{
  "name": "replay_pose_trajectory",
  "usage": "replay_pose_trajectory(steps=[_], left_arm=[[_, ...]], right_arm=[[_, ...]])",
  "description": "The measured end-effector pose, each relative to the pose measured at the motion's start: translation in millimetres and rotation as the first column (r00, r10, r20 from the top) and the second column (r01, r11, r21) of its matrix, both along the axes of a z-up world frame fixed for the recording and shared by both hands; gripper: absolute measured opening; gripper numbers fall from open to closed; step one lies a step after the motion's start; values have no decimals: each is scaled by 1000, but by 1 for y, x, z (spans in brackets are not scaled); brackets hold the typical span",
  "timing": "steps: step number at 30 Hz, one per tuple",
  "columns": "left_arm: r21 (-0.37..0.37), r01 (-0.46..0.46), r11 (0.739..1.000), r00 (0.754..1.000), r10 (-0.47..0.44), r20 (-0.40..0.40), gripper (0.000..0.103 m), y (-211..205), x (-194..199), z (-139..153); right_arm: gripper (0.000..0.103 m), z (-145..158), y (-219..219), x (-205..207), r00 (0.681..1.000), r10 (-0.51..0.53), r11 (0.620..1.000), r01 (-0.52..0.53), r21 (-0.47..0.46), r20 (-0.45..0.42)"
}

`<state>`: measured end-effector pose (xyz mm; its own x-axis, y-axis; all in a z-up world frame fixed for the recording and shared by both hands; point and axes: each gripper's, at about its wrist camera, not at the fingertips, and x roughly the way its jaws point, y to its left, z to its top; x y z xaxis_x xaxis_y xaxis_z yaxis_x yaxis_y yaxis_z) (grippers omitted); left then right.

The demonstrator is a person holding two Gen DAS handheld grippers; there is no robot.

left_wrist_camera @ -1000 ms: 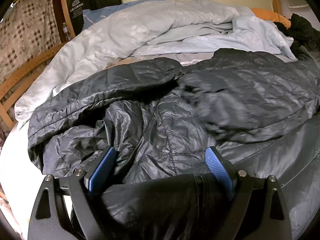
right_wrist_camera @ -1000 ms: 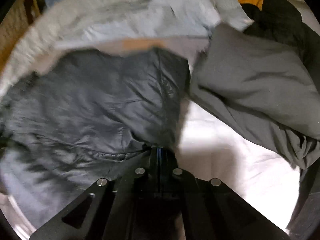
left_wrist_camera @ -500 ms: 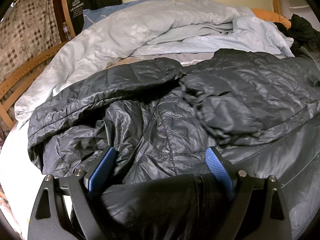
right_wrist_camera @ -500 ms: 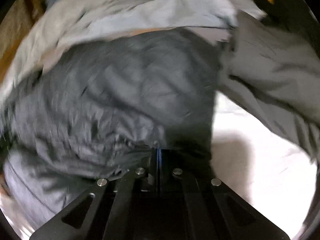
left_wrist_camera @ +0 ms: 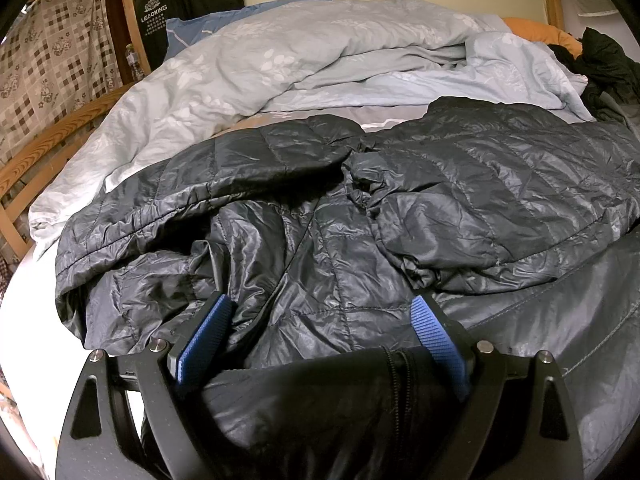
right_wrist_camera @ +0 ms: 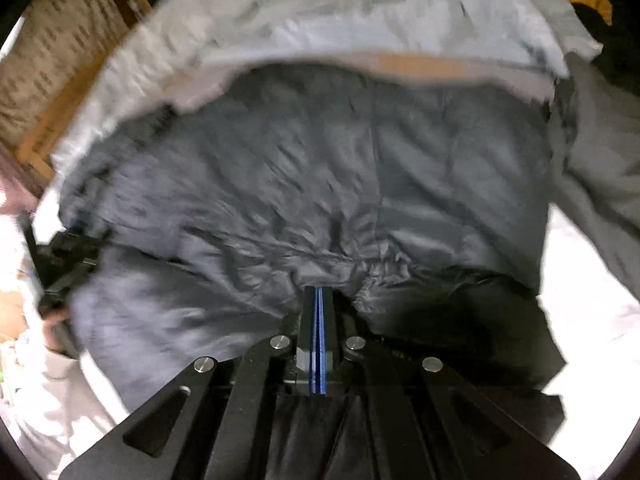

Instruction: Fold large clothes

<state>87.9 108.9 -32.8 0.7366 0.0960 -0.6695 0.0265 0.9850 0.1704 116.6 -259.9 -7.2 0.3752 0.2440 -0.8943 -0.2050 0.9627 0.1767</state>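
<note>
A dark grey quilted puffer jacket (left_wrist_camera: pixel 480 184) lies spread on the bed. My left gripper (left_wrist_camera: pixel 320 302) rests at its near edge with the jaws wide apart. The zippered hem is bunched loosely between the blue pads (left_wrist_camera: pixel 436 336), which are not pressing on it. In the blurred right wrist view the jacket (right_wrist_camera: pixel 320 180) fills the middle. My right gripper (right_wrist_camera: pixel 319 290) is shut, and puckered jacket fabric gathers right at its tip. One jacket panel lies folded over the right half in the left wrist view.
A crumpled light blue duvet (left_wrist_camera: pixel 300 52) is heaped behind the jacket. The wooden bed frame (left_wrist_camera: pixel 52 136) runs along the left. An orange pillow (left_wrist_camera: pixel 540 30) and dark clothes (left_wrist_camera: pixel 608 60) sit at the back right. A grey garment (right_wrist_camera: pixel 600 160) lies on the white sheet (right_wrist_camera: pixel 580 300).
My right gripper has swung left over the jacket with the fabric at its tip, so the jacket now fills its view. The folded panel has crept left. My left gripper has not moved.
</note>
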Motion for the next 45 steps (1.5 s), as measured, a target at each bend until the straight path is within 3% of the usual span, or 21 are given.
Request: replay_pose_trajectory(steps=[3,7,10,13,16,20,27,30,33,34,36,38,42,45], left_arm=[[0,0,1000,1000,0,0,91,0,0,0],[-3,1,1000,1000,-1,0,91,0,0,0],[-2,1,1000,1000,-1,-1,91,-1,0,0],[-4,1,1000,1000,-1,-1,91,0,-1,0],[-6,2,1000,1000,-2,0,91,0,0,1],[-6,2,1000,1000,-2,0,91,1,0,1],[-14,4,1000,1000,-4,7,91,1,-1,2],[-41,9,999,1000,-8,22,91,3,-3,5],[-88,23,996,998,-18,61,91,8,-8,14],[-115,27,993,996,-18,82,91,10,-11,18],[-185,55,981,995,-39,88,92,17,-15,25],[-251,57,966,996,-38,79,92,25,-14,31],[-292,19,956,992,18,122,92,41,-15,43],[-329,-19,944,983,78,166,95,60,-17,53]], right_arm=[[0,-16,0,12,999,-47,999,47,3,-9],[0,9,1,9,994,-89,996,87,28,64],[0,35,13,0,994,-34,996,24,89,109],[0,43,36,-3,994,47,993,-57,99,99],[0,24,49,4,996,71,996,-73,45,46],[0,-13,55,19,1000,12,1000,-11,24,-14],[0,32,74,7,995,38,995,-46,93,90],[0,32,87,7,993,73,993,-80,84,87],[0,-3,95,17,998,67,997,-66,47,-10],[0,-15,94,20,998,53,997,-50,60,-46],[0,-19,87,18,999,33,994,-29,105,-36],[0,-10,81,15,999,14,995,-11,103,-29],[3,27,89,7,995,27,997,-35,75,99],[5,57,104,6,984,49,988,-73,134,173]])
